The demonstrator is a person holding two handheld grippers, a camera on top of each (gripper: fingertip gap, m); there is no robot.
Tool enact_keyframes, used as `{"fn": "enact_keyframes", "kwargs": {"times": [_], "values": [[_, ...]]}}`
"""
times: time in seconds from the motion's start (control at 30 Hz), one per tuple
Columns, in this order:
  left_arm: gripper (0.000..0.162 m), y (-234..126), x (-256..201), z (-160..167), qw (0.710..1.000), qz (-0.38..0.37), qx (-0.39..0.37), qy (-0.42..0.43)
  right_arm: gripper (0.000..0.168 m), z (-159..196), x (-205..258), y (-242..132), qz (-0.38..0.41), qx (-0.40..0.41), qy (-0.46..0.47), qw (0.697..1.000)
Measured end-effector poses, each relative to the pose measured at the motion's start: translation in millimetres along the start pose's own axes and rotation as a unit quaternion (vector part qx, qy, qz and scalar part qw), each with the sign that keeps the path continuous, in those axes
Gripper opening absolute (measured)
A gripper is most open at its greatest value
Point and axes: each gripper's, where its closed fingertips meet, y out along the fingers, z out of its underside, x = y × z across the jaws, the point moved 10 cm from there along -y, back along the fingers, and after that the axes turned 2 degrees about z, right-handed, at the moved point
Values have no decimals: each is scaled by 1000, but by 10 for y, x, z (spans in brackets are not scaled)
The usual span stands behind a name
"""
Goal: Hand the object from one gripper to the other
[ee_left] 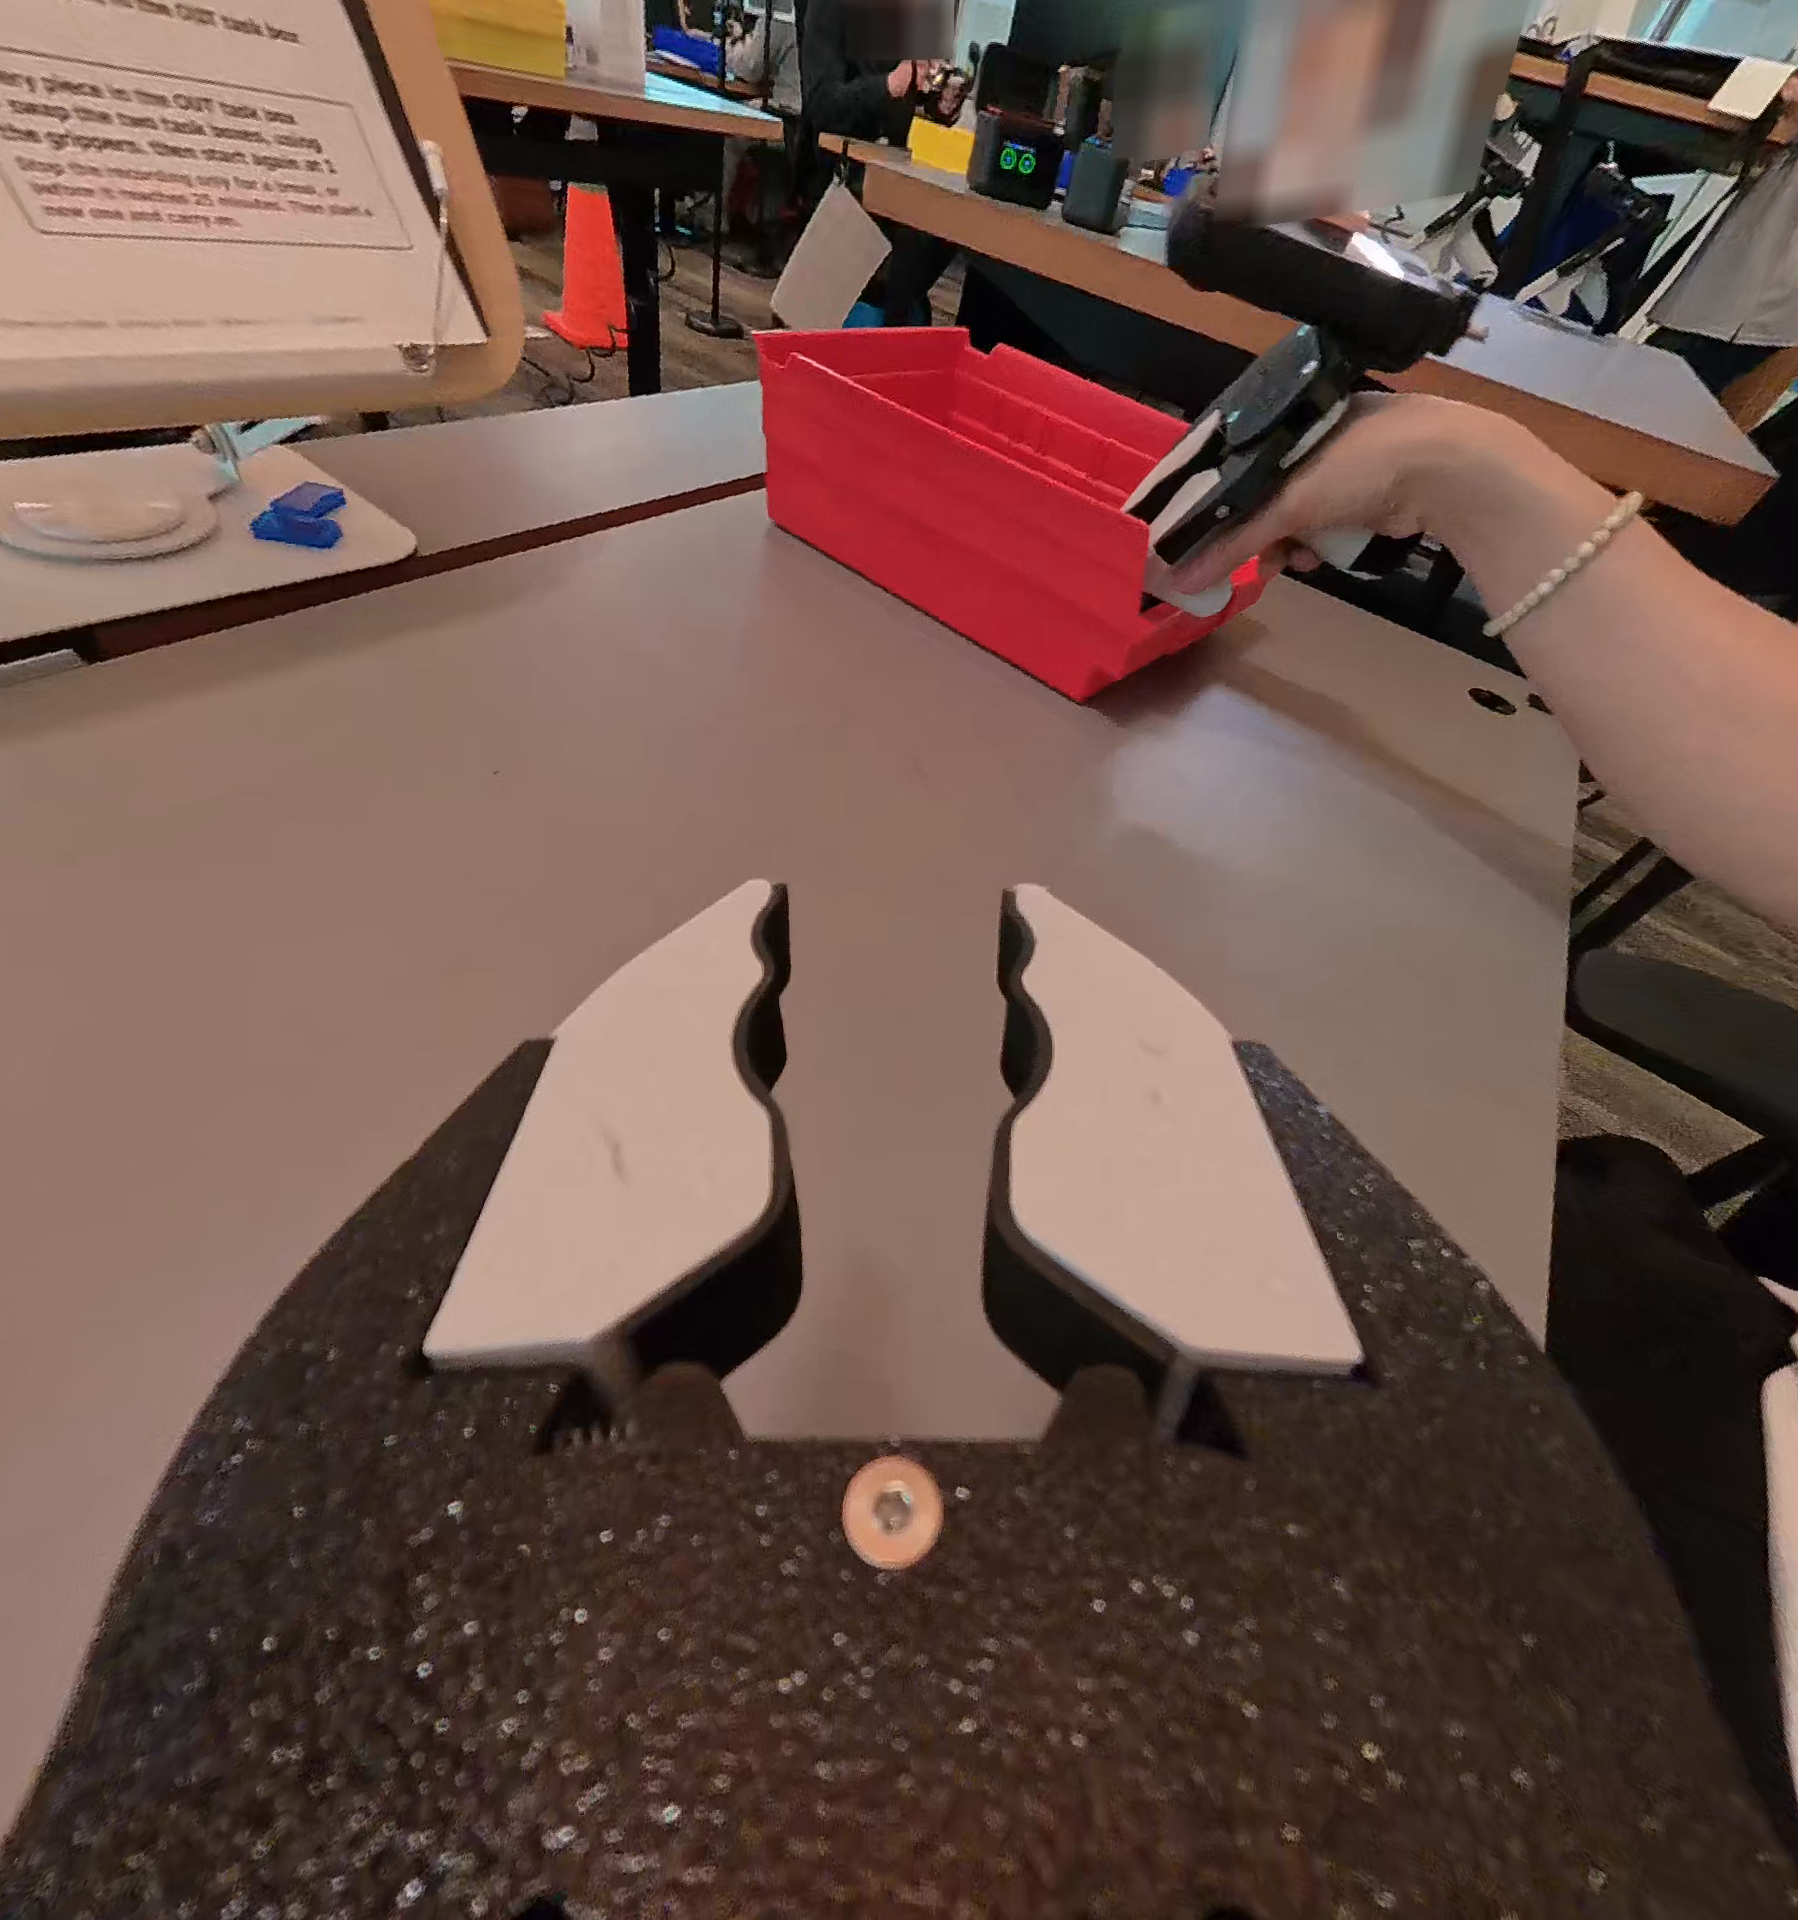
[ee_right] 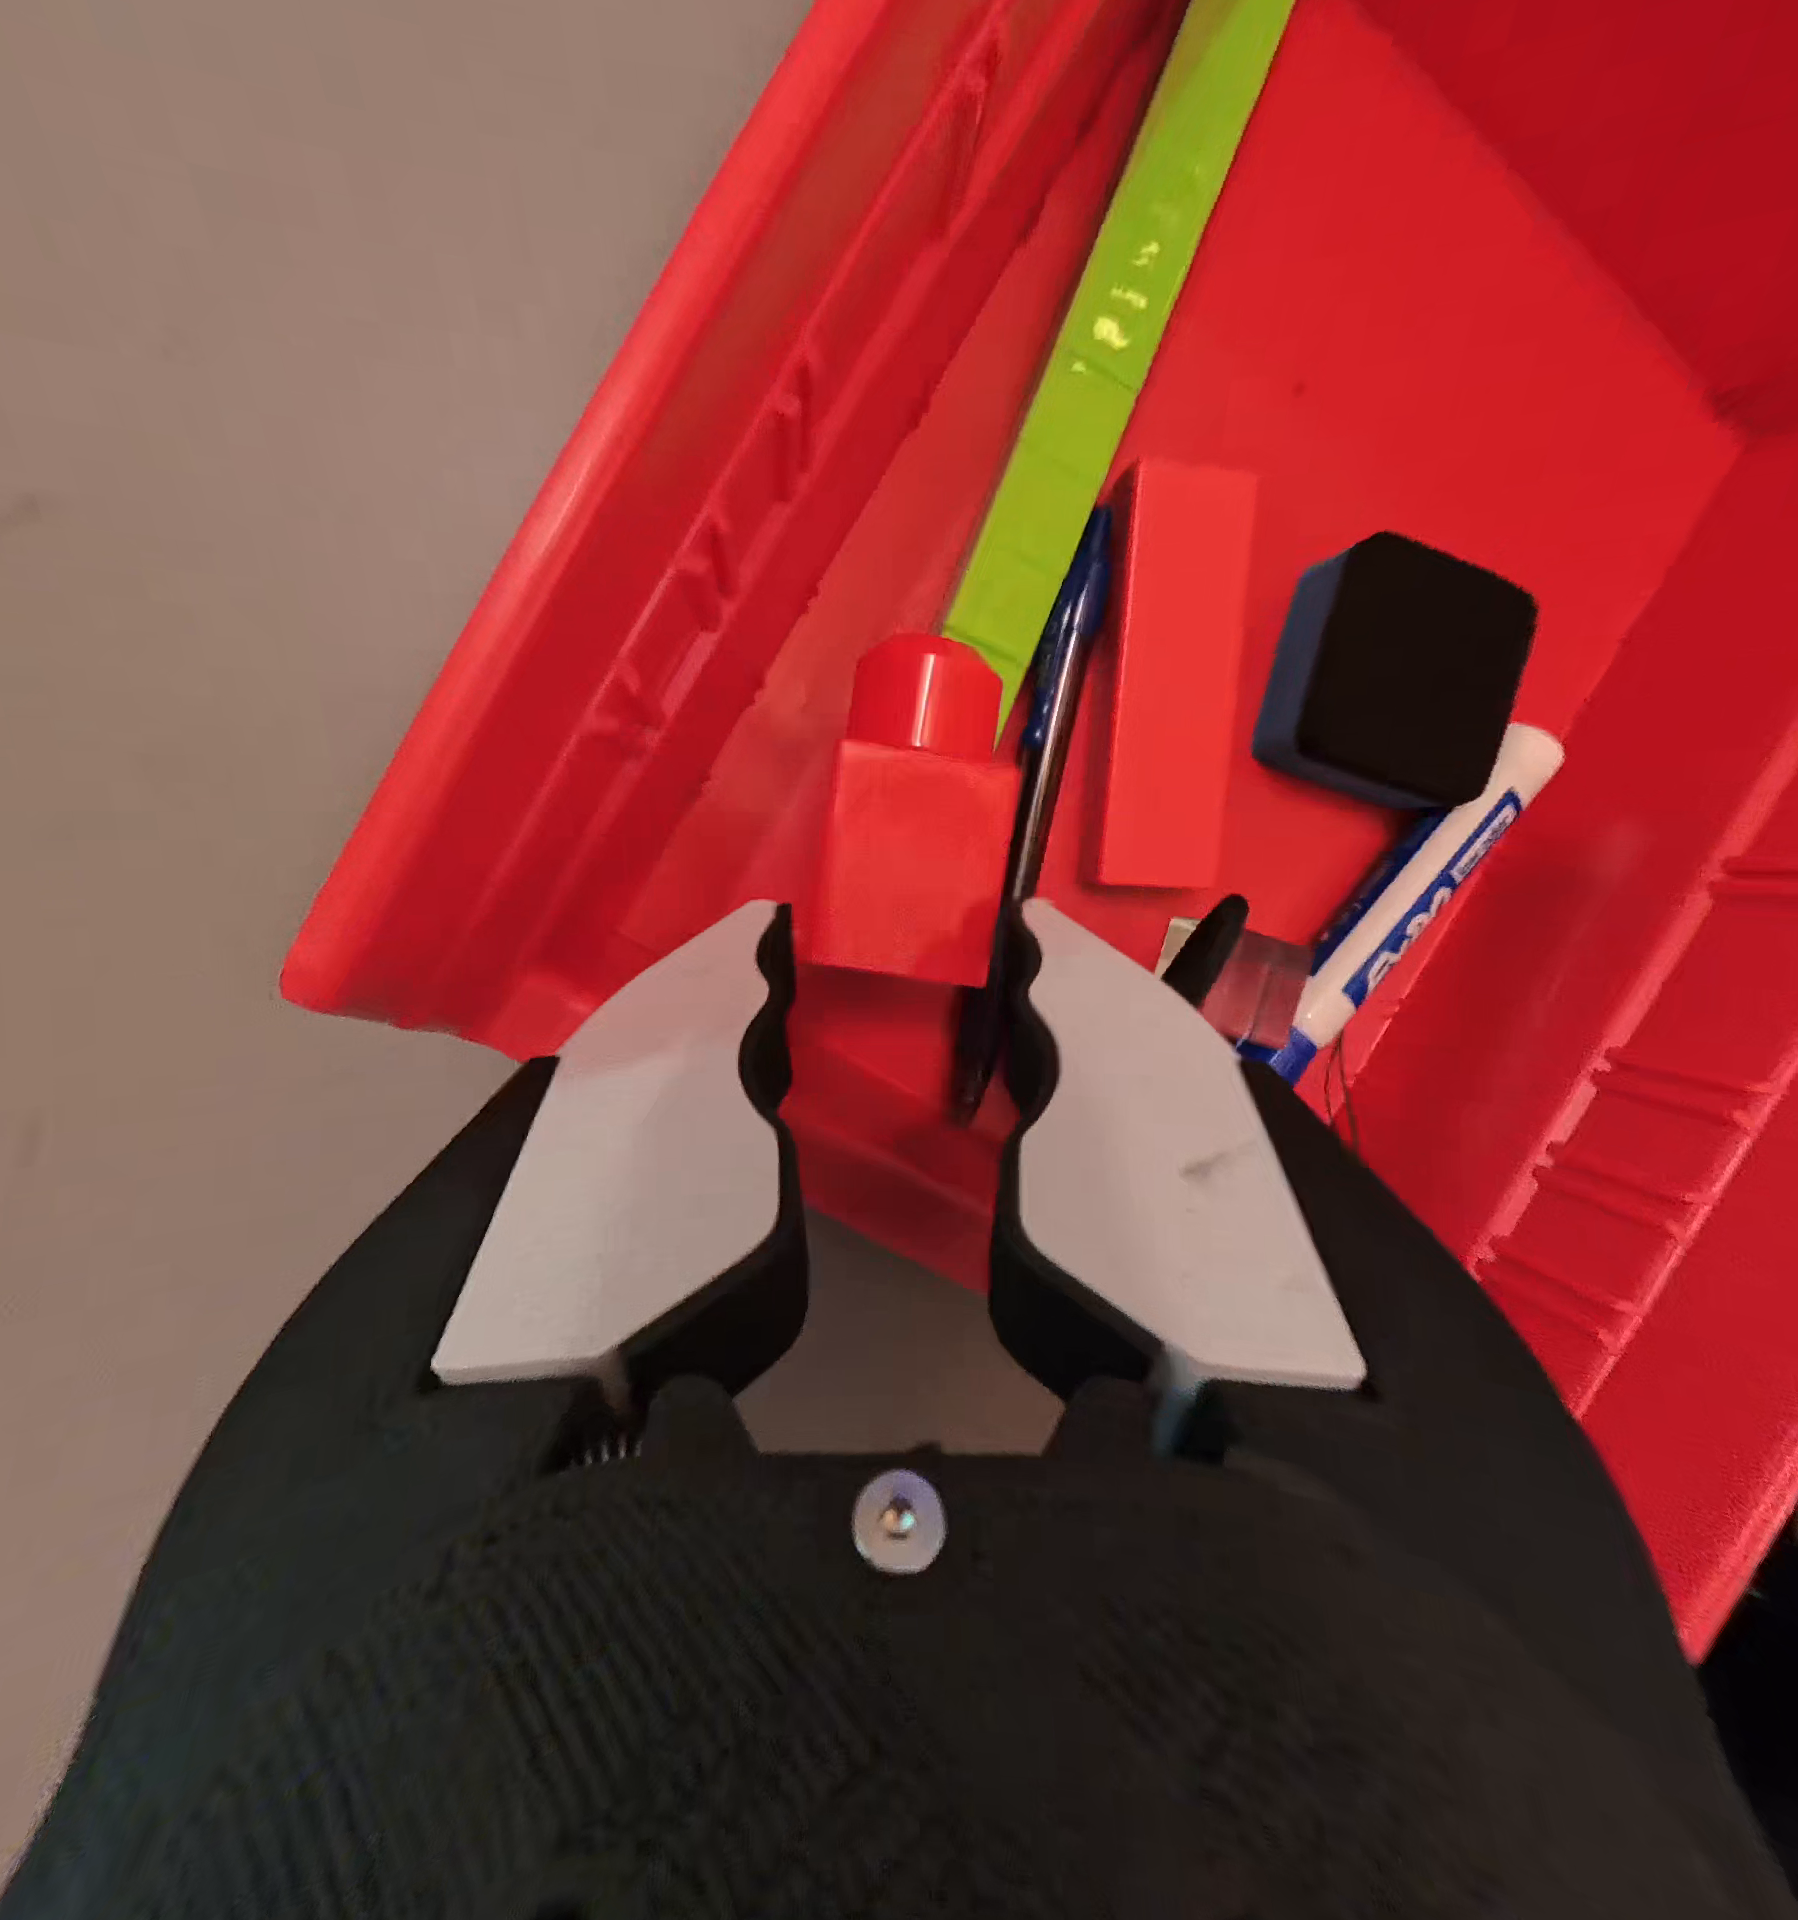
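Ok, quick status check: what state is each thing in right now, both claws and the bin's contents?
Left claw: open, empty, above the bare table.
Right claw: open, over the red bin, tips either side of the red block.
Red block: in the bin, not gripped.
Blue pen: lying beside the block.
Green strip: lying along the bin wall.
Black cube: resting on the marker.
White marker: capped, lying in the bin.
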Motion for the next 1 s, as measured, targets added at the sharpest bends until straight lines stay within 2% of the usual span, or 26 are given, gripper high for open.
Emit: {"fn": "enact_keyframes", "kwargs": {"times": [0.17, 0.27, 0.37, 0.47, 0.57, 0.67, 0.73, 0.8, 1.0], "values": [[37, -123, 169, 49, 999, -37, -8, -17, 61, 46, -10, -152, 52, -54, 14, 997], [37, -246, 322, 78, 995, -79, -29, -58, 70, 47, 52, -407, 107, -132, 12, 985], [35, -453, 506, 77, 982, -154, -57, -91, 71, 6, 253, -653, 143, -229, -32, 963], [34, -691, 749, -19, 970, -236, -45, -26, 68, -39, 469, -757, 120, -284, -100, 946], [42, -815, 1133, -309, 948, -273, 69, 147, 68, -53, 583, -724, 83, -290, -131, 944], [48, -854, 1574, -586, 872, -252, 256, 332, 67, -40, 651, -626, 55, -292, -146, 944], [47, -844, 1860, -715, 815, -217, 350, 408, 65, -31, 688, -562, 49, -299, -151, 941], [43, -805, 2149, -779, 778, -178, 418, 433, 65, -58, 724, -530, 45, -292, -168, 941], [43, -563, 2927, -681, 706, -110, 572, 404, 65, -80, 786, -479, 16, -305, -183, 935]]}}
